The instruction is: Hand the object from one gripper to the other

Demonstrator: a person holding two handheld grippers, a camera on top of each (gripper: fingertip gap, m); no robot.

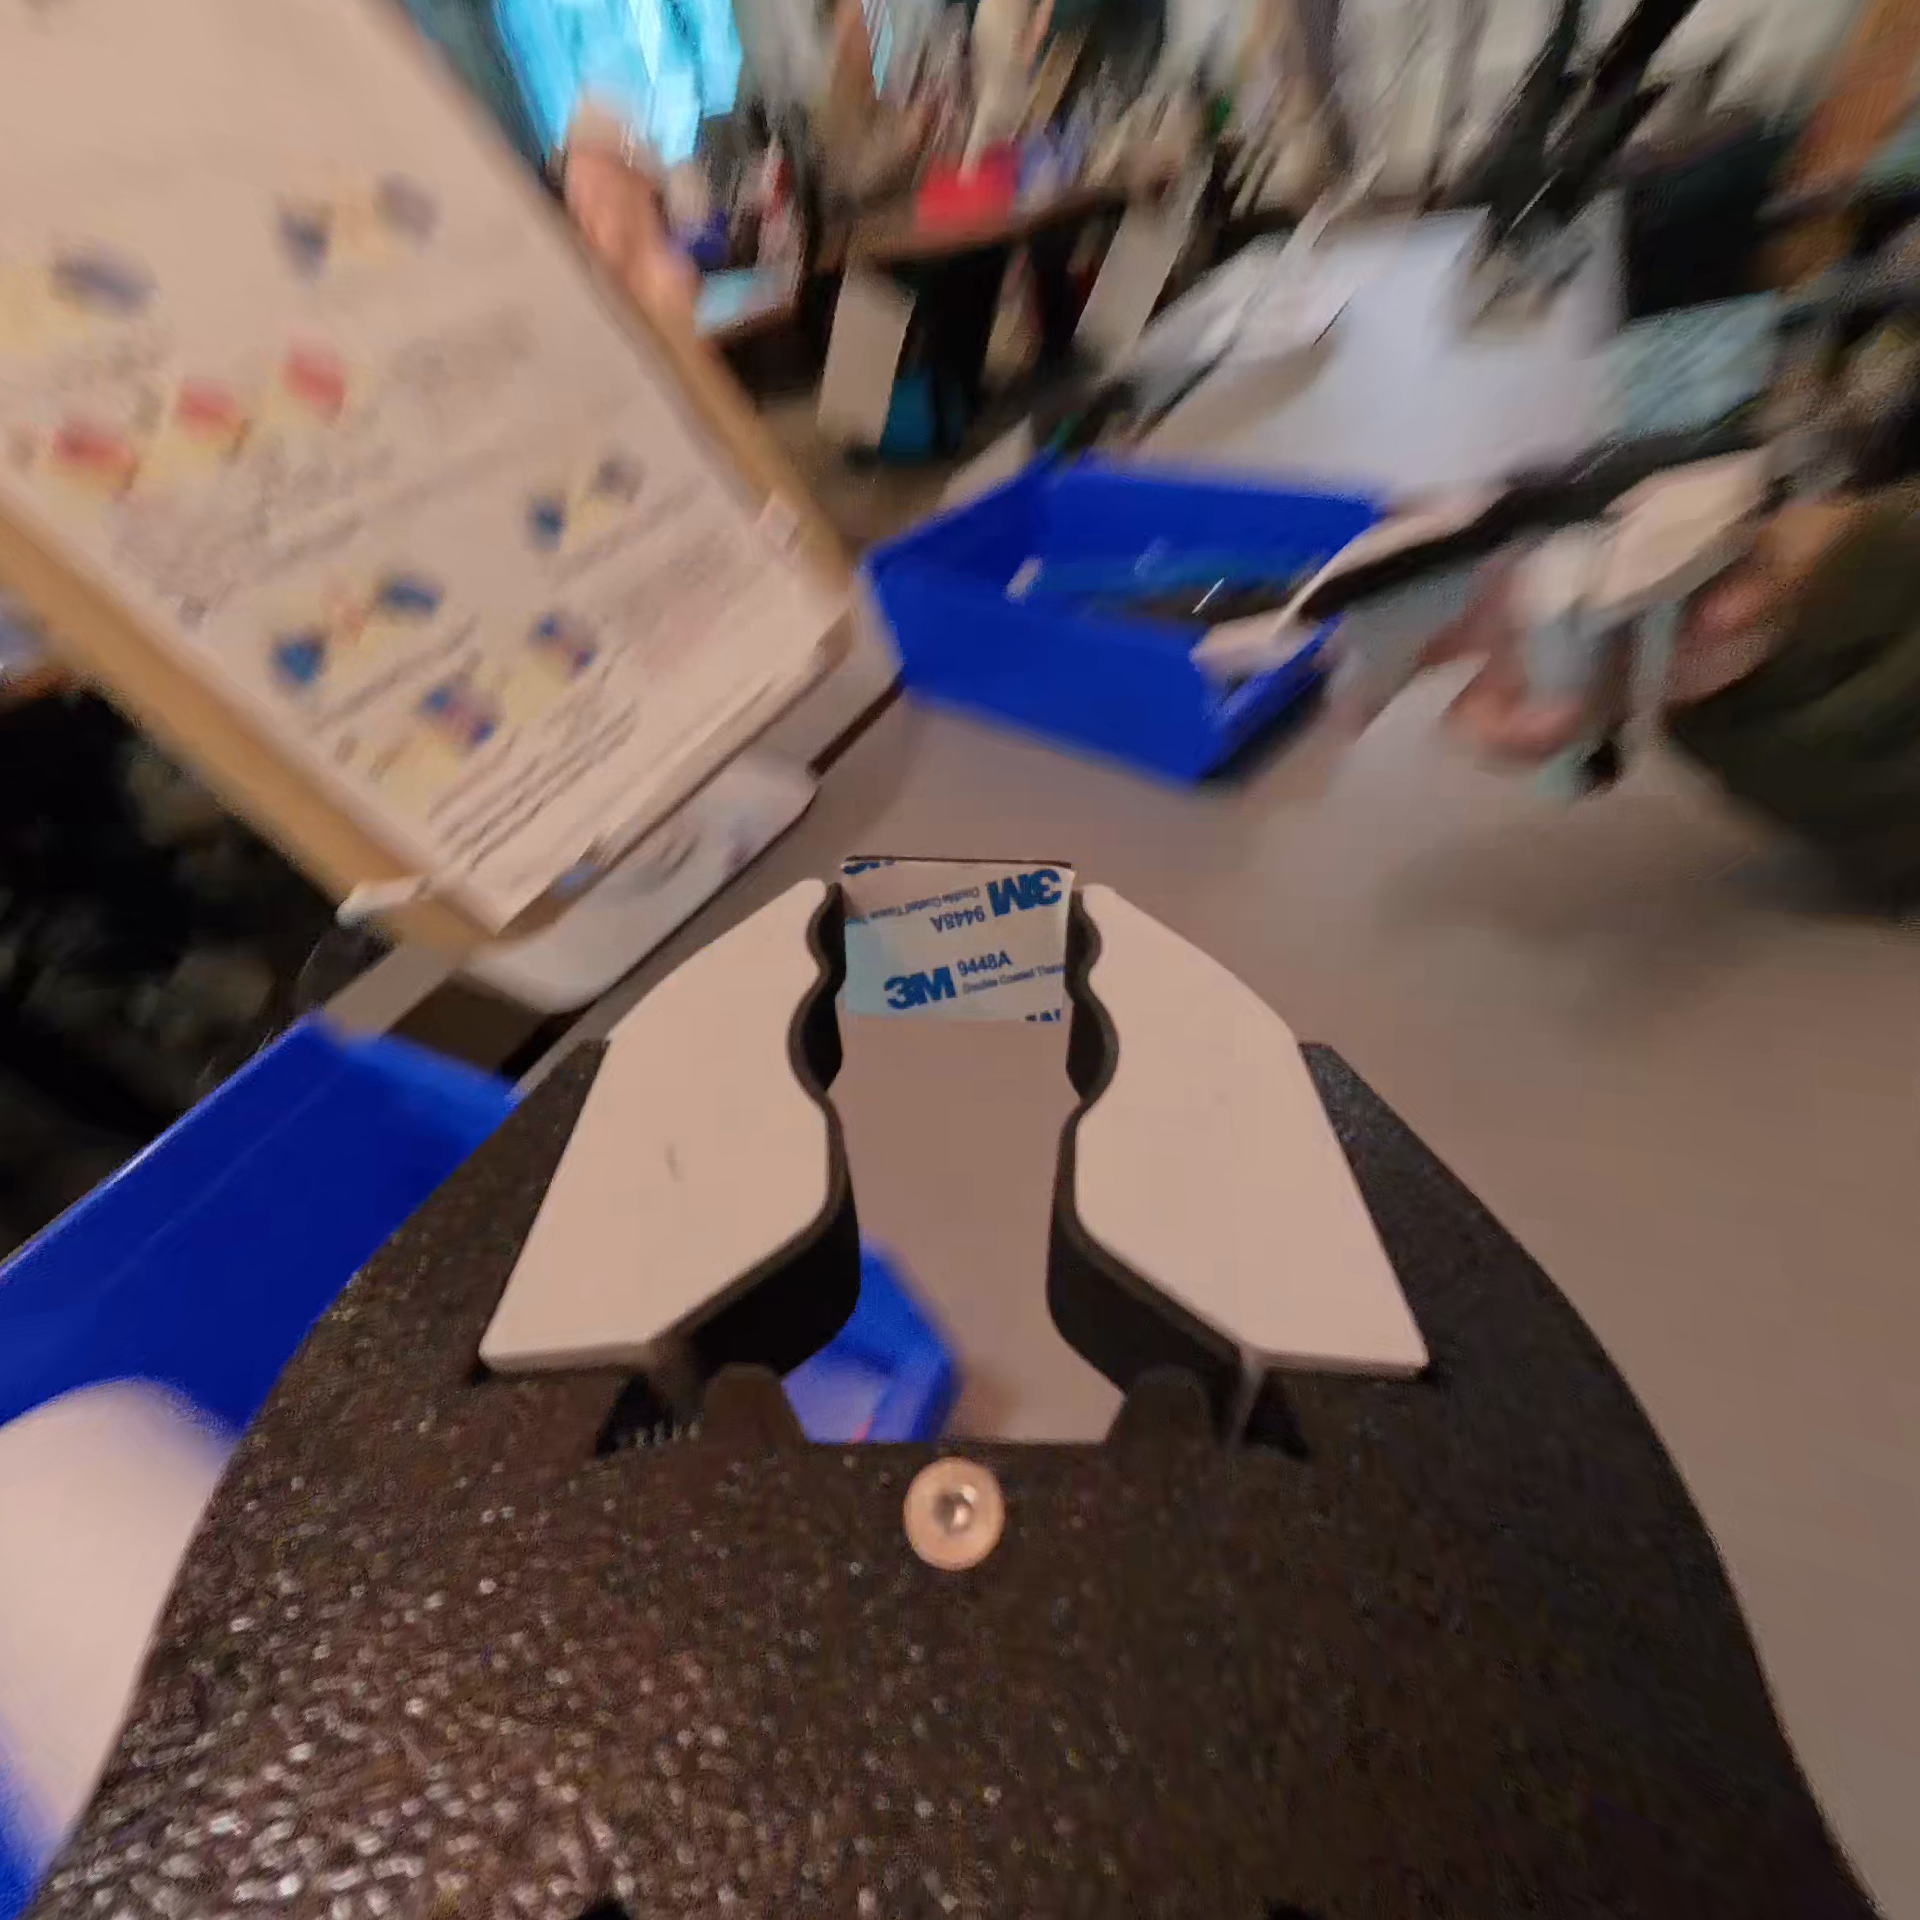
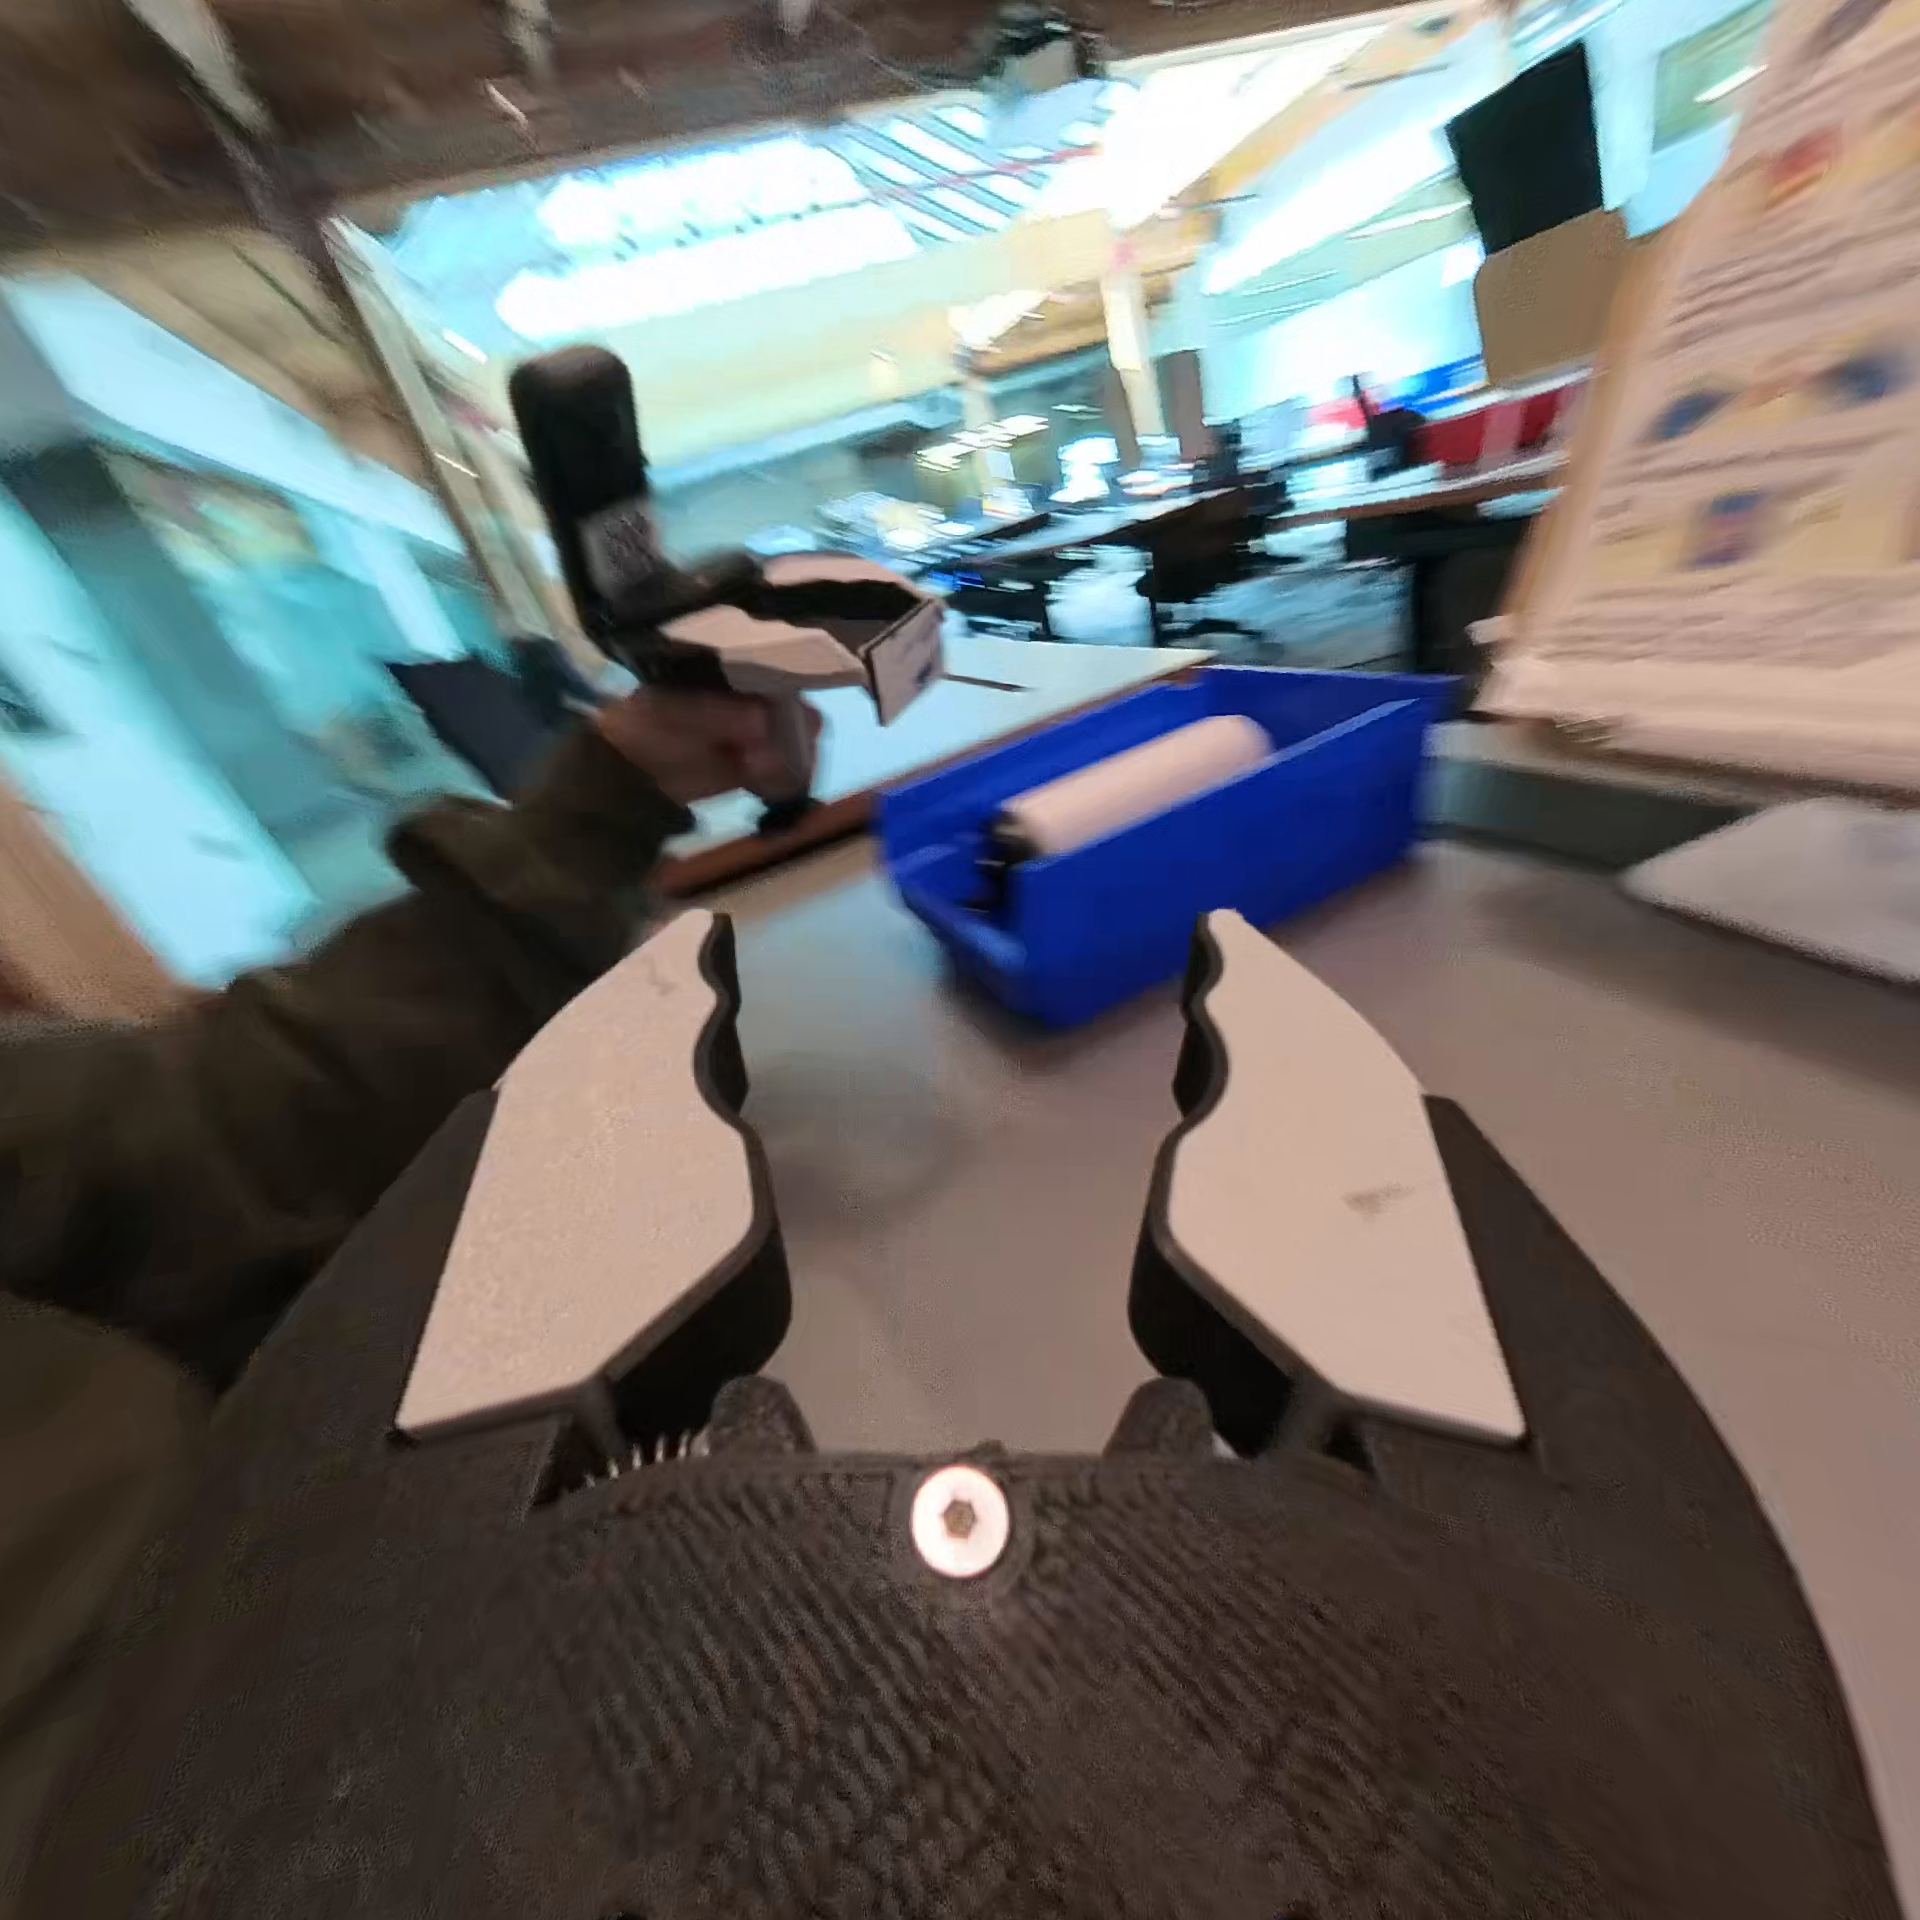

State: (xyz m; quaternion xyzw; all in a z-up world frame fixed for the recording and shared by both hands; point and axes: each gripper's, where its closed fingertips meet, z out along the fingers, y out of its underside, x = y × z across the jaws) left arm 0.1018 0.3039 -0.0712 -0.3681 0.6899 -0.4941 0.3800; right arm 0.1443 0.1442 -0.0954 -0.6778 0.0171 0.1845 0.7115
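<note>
Grey tabletop [image 2: 1558, 1195] runs beneath both grippers, in a blurred workshop room. Two blue bins sit on it: one [image 2: 1143, 883] holds a white roll [image 2: 1132, 774], another [image 1: 1091, 613] lies farther off. Left gripper [image 1: 956, 935] has its fingers pinched narrowly on a small white adhesive pad [image 1: 956, 935] printed in blue, held above the table. Right gripper [image 2: 956, 997] is spread wide, holding nothing, well apart from the pad.

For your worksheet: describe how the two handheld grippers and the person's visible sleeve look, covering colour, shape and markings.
Both the left gripper and the right gripper have rough, textured black bodies, a silver hex screw at centre, and two pale grey fingers with wavy black inner edges. A dark olive sleeve covers the person's left arm.
</note>
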